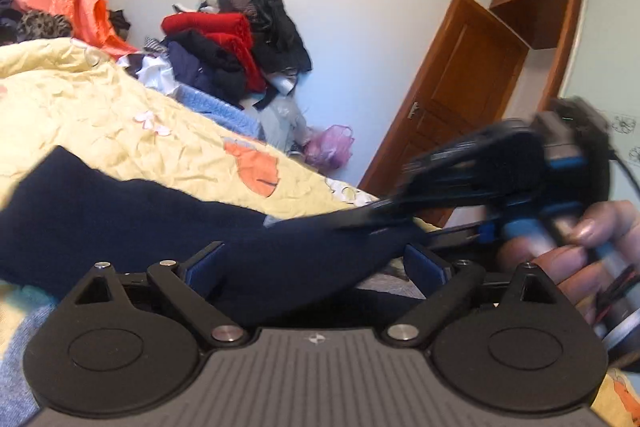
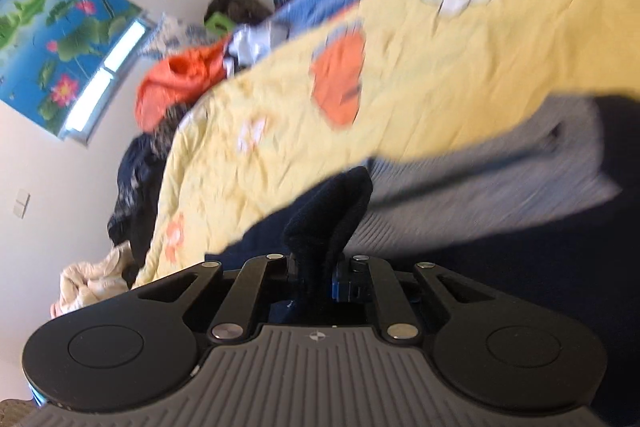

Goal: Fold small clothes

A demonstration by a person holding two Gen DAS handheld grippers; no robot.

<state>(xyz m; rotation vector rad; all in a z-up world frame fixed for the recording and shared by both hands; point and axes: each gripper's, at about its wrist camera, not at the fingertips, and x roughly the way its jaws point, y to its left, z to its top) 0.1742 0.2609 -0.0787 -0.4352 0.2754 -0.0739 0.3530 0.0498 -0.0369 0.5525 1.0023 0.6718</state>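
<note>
A navy garment (image 1: 120, 211) lies spread across the yellow quilt (image 1: 120, 115) and runs between my left gripper's fingers. My left gripper (image 1: 314, 263) stands open, its blue pads (image 1: 204, 267) wide apart on either side of the cloth. The right gripper (image 1: 360, 219), blurred by motion, comes in from the right and pinches the garment's edge. In the right wrist view my right gripper (image 2: 316, 267) is shut on a bunched fold of the navy garment (image 2: 324, 211), which sticks up between the fingers. More navy cloth fills the lower right.
A hand (image 1: 580, 255) holds the right gripper's handle. A pile of red and dark clothes (image 1: 232, 39) and an orange bag (image 1: 72, 3) sit at the bed's far side. A wooden door (image 1: 452, 95) stands behind. A grey striped cloth (image 2: 480, 179) lies beside the navy one.
</note>
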